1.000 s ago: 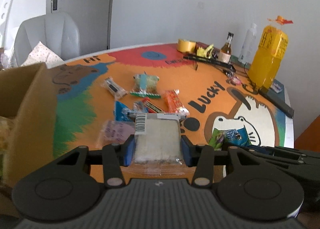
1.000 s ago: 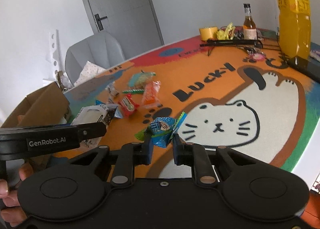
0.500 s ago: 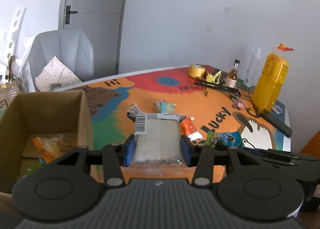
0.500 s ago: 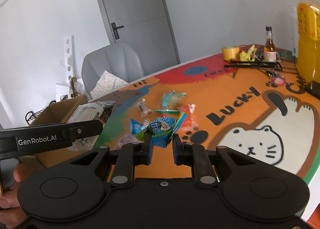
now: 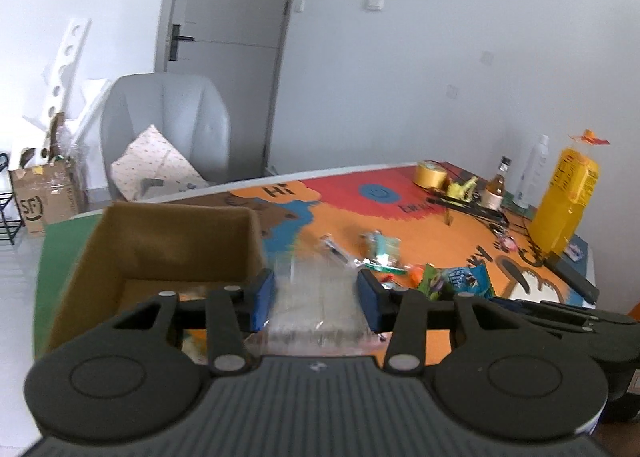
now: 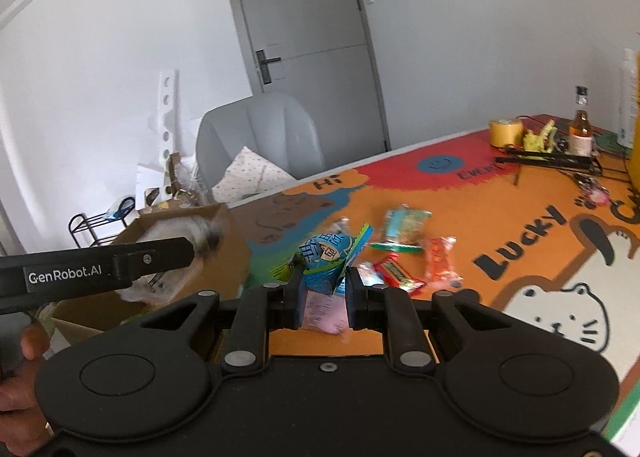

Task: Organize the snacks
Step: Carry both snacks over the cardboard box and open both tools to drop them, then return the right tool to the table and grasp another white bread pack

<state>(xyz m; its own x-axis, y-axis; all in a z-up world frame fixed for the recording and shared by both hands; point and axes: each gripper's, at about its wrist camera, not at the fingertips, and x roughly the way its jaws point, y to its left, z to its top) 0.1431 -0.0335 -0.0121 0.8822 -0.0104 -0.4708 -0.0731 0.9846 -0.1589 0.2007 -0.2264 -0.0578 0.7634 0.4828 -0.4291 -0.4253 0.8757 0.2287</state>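
box (image 5: 168, 241) on table's (image 5: 440, 241) left edge | snacks (image 6: 404, 253) right of box | bottles (image 5: 498, 185) at far right

Left gripper (image 5: 316, 299) points forward and slightly down, blue pads (image 5: 262, 299) either side of a clear wrapped pack (image 5: 316, 297) that is blurred; jaws closing, pack between them. Right gripper (image 6: 322, 297) also tilts slightly down, jaws clamped tight on a blue-green snack packet (image 6: 326, 257) sticking up from the tips. A hand (image 6: 24, 389) grips the left gripper's handle at the lower left edge of the right wrist view.
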